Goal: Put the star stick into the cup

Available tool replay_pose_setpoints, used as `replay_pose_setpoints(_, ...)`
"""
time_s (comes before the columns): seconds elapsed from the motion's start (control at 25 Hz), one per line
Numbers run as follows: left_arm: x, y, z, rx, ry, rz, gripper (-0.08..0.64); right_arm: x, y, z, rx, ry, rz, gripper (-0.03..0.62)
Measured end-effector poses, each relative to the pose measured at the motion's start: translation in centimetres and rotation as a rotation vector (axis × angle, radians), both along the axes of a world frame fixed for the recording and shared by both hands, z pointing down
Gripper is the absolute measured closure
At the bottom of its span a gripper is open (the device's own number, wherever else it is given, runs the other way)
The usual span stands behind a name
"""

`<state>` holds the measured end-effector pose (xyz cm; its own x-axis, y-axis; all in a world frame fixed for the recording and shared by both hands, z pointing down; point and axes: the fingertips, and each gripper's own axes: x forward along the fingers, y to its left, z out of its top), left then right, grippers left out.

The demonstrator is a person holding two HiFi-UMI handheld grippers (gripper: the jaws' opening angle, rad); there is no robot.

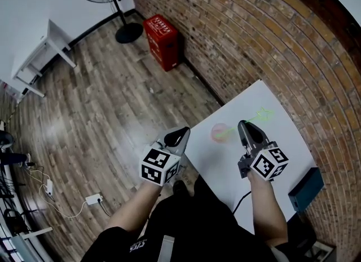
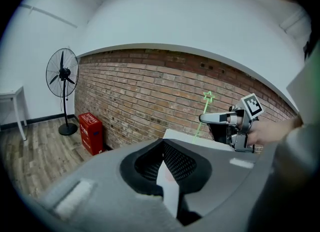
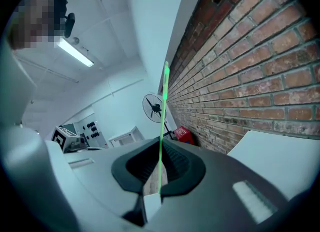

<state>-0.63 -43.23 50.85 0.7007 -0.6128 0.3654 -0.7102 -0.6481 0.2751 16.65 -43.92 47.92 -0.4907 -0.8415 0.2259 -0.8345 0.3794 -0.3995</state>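
Green star stick [image 3: 161, 126] stands pinched in the right gripper [image 1: 245, 125], held level over the white table [image 1: 282, 142]; the left gripper [image 1: 181, 133] hovers beside it, jaws together.

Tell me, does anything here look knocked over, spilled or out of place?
Nothing stands out. The pink cup sits on the white table with nothing spilled round it. The right gripper holds the green star stick tilted, its lower end by the cup; whether it is inside yet, I cannot tell.
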Motion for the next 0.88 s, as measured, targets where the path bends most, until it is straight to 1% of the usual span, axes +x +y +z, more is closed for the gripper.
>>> replay_pose_setpoints(0.2,0.8,-0.8,1.8,-0.035,-0.027,0.002,0.554,0.5,-1.7,3.0,-0.043,0.007,-0.017,0.578)
replay_pose_setpoints(0.44,0.7,-1.3,3.6,-0.072,-0.055,-0.003,0.554,1.3,-3.5,7.4,-0.104,0.019,-0.012,0.578)
replay_pose_setpoints(0.72,-0.3,-1.7,5.7,-0.118,-0.076,-0.035,0.554,0.8,-4.1,11.2,-0.171,0.003,-0.026,0.577)
replay_pose_setpoints(0.88,-0.3,-2.3,6.7,-0.138,-0.073,-0.048,0.554,0.2,-4.2,12.6,-0.201,0.016,-0.040,0.577)
